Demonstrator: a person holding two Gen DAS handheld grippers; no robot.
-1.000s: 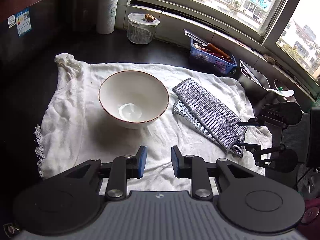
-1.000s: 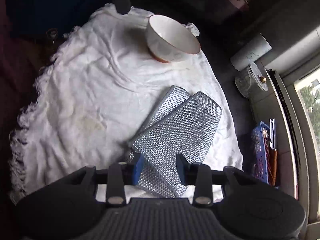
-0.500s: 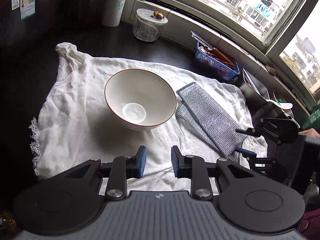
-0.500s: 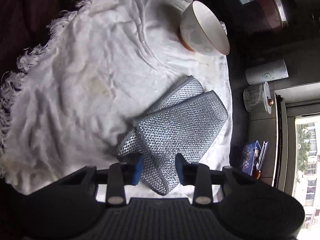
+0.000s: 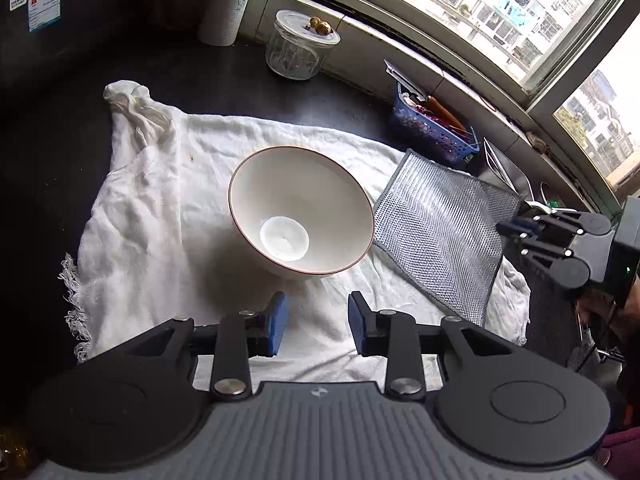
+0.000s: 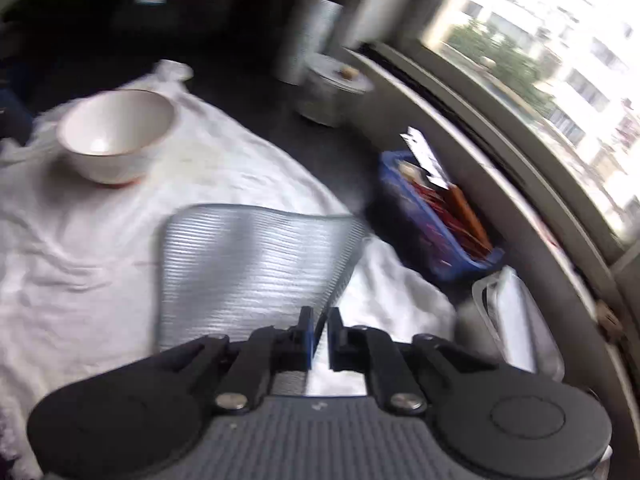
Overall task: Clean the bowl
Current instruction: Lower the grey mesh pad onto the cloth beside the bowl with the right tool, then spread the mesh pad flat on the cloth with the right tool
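Resting upright on the white cloth (image 5: pixel 160 208), the bowl (image 5: pixel 300 216) sits just ahead of the left claw (image 5: pixel 314 322), whose blue pads stand apart with nothing between them. Right claw (image 6: pixel 319 340) is clenched on the near edge of the mesh rag (image 6: pixel 248 268), which it holds raised off the cloth; the bowl lies well to its left and farther off. Against the frame half a second earlier, the rag was lying folded on the cloth with the right claw's pads spread around its corner; it is now gripped and opened out. Left view shows the right claw (image 5: pixel 516 236) at the rag's far edge (image 5: pixel 436 228) and the bowl's inside, apparently bare. Right view is blurred, but shows the blue basket (image 6: pixel 436 216) beside the rag on the dark surface (image 6: pixel 256 92).
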